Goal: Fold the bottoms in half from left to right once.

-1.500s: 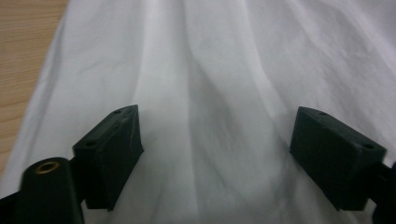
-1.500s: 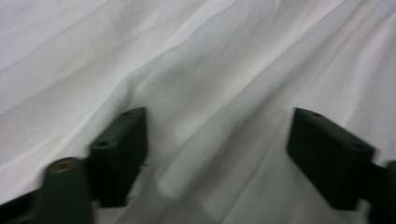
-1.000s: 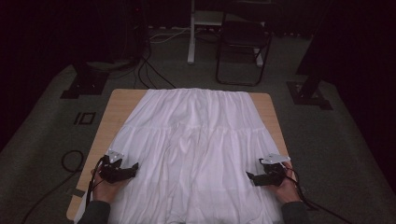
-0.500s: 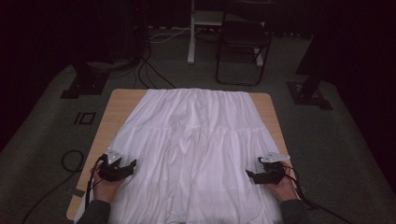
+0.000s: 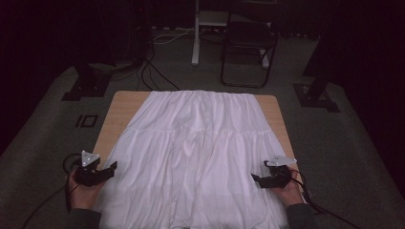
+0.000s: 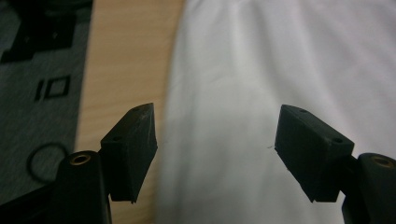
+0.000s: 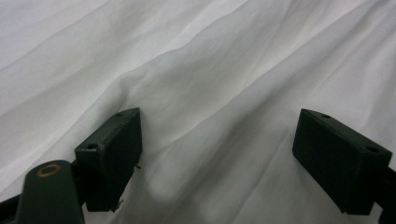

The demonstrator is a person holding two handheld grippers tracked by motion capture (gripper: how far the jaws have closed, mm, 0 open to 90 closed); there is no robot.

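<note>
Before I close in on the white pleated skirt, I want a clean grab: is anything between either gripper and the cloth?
Nothing visible is. The left gripper stands open over the white pleated skirt's left edge on the wooden table; its jaws have just been opening, with nothing pinched. The right gripper stands open over bare fabric.

Dim room, grey carpet (image 5: 43,143), a black folding chair (image 5: 248,43) behind.

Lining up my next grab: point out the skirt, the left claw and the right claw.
skirt (image 5: 200,143): high view, middle of the white cloth.
left claw (image 5: 111,168): high view, between its tips.
right claw (image 5: 256,178): high view, between its tips.
</note>
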